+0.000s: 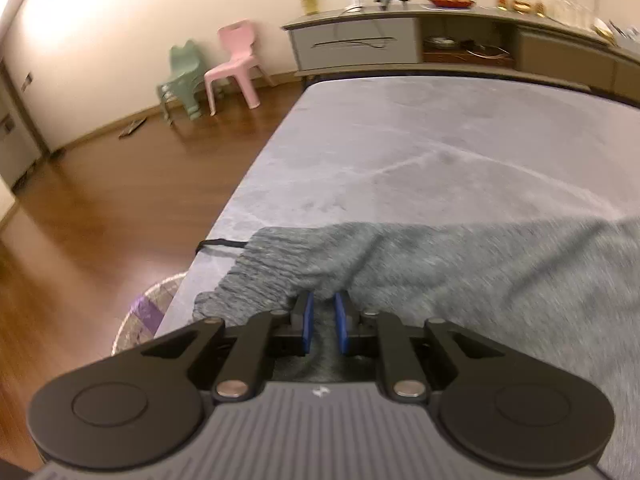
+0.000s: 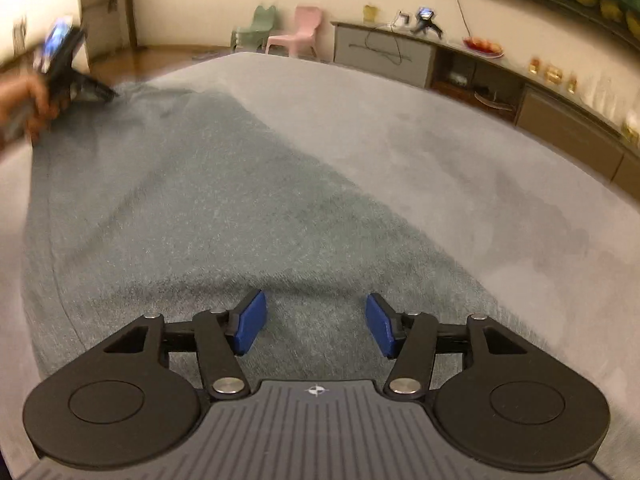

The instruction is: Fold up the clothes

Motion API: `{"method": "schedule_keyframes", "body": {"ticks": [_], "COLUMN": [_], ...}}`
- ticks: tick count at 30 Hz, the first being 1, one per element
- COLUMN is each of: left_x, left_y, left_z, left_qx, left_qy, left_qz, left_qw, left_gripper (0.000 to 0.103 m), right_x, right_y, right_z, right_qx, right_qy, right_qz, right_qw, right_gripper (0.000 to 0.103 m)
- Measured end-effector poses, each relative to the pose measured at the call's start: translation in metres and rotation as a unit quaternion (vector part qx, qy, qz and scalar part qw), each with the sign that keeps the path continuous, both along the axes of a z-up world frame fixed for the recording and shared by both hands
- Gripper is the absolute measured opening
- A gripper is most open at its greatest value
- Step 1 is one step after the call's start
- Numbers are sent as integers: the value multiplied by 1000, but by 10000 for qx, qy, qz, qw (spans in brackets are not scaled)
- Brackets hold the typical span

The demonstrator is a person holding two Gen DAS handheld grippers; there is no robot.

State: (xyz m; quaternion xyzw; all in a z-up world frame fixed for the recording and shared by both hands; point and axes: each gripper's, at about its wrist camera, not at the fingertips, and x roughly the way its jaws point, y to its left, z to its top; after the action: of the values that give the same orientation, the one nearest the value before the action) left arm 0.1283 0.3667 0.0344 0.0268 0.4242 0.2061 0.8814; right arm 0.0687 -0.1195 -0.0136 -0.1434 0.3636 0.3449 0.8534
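Note:
A grey knit garment (image 1: 460,272) lies spread on the grey bed (image 1: 420,140). My left gripper (image 1: 322,312) has its blue pads close together on a fold of the garment near its ribbed edge by the bed's left side. In the right wrist view the garment (image 2: 192,208) stretches away to the left. My right gripper (image 2: 316,320) is open just above the cloth with nothing between its pads. The left gripper (image 2: 96,94), held in a hand, shows blurred at the garment's far left corner.
A woven basket (image 1: 140,316) stands on the wooden floor beside the bed. A pink chair (image 1: 236,64) and a green chair (image 1: 182,76) stand by the wall. A long low cabinet (image 1: 440,40) with small items runs behind the bed.

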Motion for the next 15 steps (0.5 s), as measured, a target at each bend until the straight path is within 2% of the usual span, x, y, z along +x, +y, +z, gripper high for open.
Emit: {"method": "schedule_keyframes", "body": {"ticks": [4,10,13,15], "left_x": [-16,-15,-12,-11], "left_y": [4,4,4,5], "left_z": [-2,-2,-3,-3], "left_qx": [-92,-93,-96,-99], "left_qy": [-39,-43,-44,-39], "left_qz": [183,261,279,285], "left_qw": [9998,9996,9996,9995], "left_gripper": [12,12,11,11], "right_x": [-3,-17,-20,-19], "right_y": [-20,-49,-58,-56], "right_z": [6,12,18,25], "right_qx": [-203,-473,-599,-527], "right_qy": [244,467,593,457], "right_qz": [327,628,549,397], "right_qw": [9990,9958,9949,9968], "right_gripper": [58,59,58,59]}}
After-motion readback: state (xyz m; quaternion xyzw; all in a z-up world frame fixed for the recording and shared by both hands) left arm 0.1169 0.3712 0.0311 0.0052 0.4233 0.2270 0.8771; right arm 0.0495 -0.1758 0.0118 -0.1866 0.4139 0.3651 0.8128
